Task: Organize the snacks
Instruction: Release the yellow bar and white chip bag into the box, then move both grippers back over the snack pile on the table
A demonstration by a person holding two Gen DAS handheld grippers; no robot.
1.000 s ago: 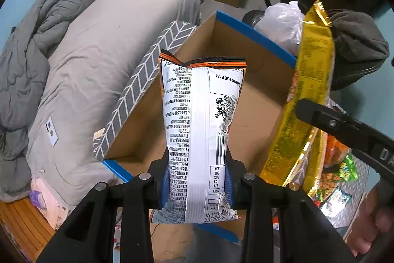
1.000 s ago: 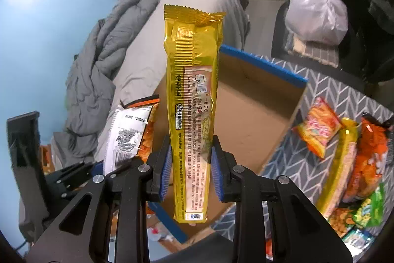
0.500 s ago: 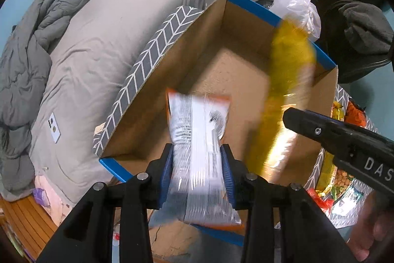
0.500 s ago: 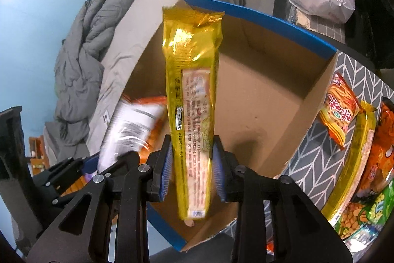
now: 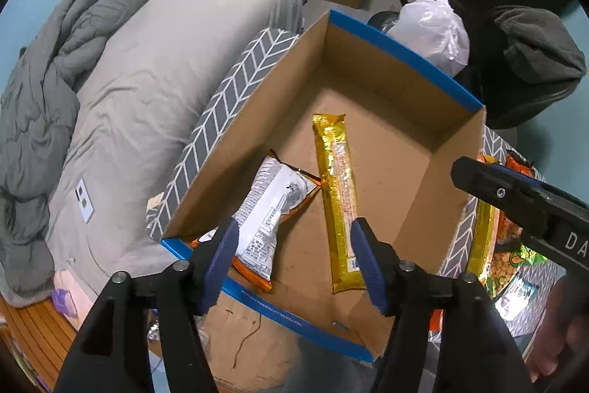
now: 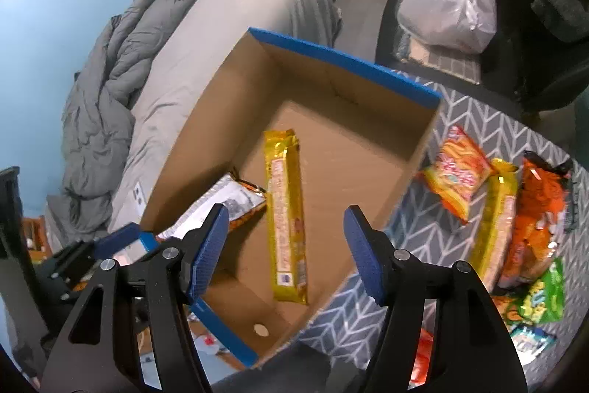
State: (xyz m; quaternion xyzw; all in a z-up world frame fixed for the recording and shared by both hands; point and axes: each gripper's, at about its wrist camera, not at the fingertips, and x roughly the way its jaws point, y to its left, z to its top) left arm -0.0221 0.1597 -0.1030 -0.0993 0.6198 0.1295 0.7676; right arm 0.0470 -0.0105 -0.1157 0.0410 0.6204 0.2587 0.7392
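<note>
Crinkly foil: long gold wrapper bar (image 6: 285, 220) mid-frame in brown cardboard box (image 6: 412, 150), probably light, slippery (pinch mid-length). Left gripper (image 5: 294, 251) and right gripper (image 6: 285, 255) jaws opening, nothing between.

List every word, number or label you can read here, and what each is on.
"DA": white letters, cut off at the frame edge, on the right tool's black body.
White chip bag: dense print, too small.
Gold packet: label blurred.
Blue box rim: white print, unreadable.
Snack bags on the cloth: blurred.

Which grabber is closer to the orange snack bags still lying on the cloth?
Right. The right gripper hangs over the box next to the orange bags; the left gripper hangs over the box's far side from them. Both are opening, empty.
</note>
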